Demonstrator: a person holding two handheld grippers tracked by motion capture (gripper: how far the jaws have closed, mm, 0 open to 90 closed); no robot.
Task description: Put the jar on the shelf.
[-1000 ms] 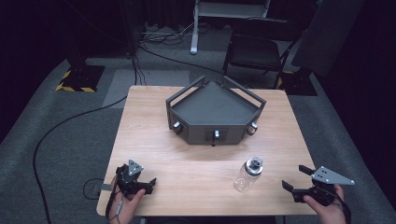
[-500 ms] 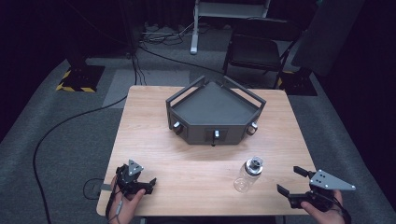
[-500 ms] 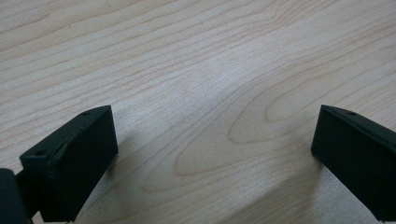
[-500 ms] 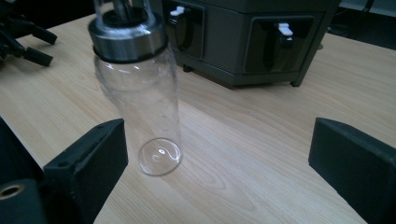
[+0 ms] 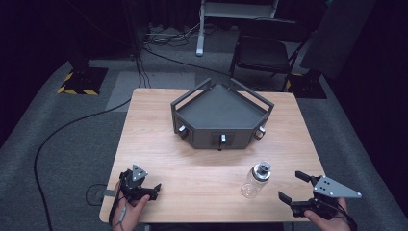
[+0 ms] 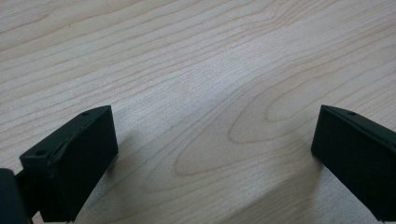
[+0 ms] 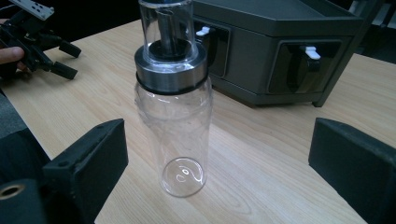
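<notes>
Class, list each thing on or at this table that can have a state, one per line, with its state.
Bottle: upright, empty, cap on, untouched.
Grey box: on the table, nothing on top.
Left tongs: open, resting low over bare wood.
Right tongs: open, facing the bottle, apart from it.

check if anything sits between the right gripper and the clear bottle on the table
Nothing visible does. The right gripper has its jaws wide apart and faces the clear bottle, which stands upright on bare wooden table just ahead of it. The dark grey box lies beyond the bottle, not in the path.
</notes>
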